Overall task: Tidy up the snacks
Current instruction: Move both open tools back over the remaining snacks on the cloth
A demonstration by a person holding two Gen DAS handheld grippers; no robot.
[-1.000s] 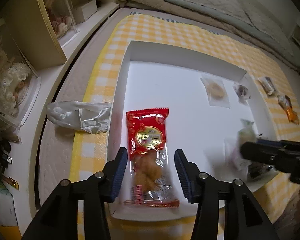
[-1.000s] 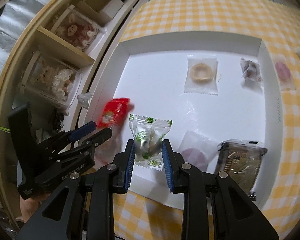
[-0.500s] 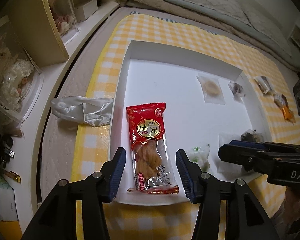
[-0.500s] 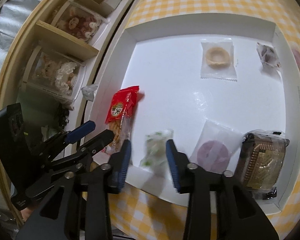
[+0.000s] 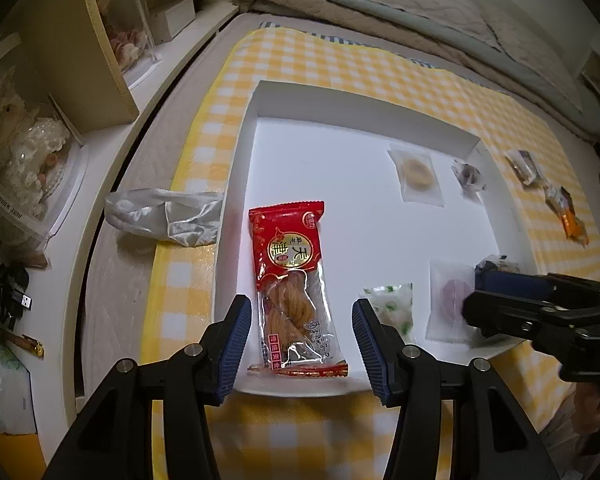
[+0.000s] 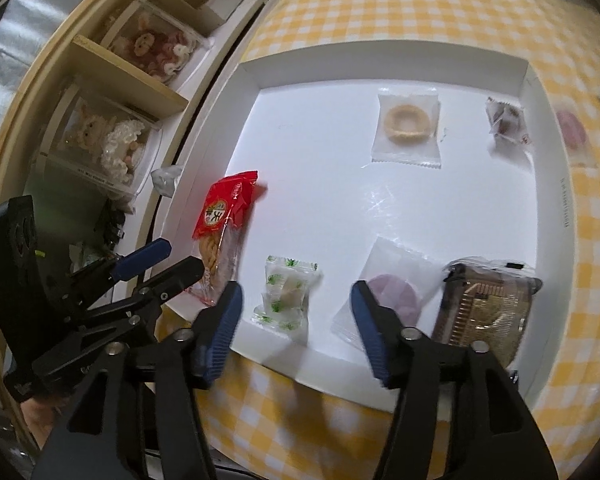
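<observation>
Two grippers hover over the near edge of a shallow white tray (image 6: 380, 62) set on a yellow checked cloth (image 6: 400, 4). Left gripper (image 5: 300, 338): jaws spread wide, empty, straddling the near end of a red twisted-pastry packet (image 5: 292, 280) that lies flat near the tray's left wall. Right gripper (image 6: 296, 326): jaws likewise wide apart and holding nothing, poised just above a green-leaf candy packet (image 6: 286, 294) resting on the tray floor. Beside it to the right lie a clear packet with a purple round sweet (image 6: 384, 288) and, at the near right corner, a brown wafer pack (image 6: 486, 310) (slightly blurred). Farther back sit a ring biscuit in clear wrap (image 6: 406, 128) and a small dark wrapped sweet (image 6: 506, 124). Outside the tray, a crumpled silver bag (image 5: 168, 220) lies against its left wall, and more snacks rest on the cloth at right (image 5: 568, 216).
</observation>
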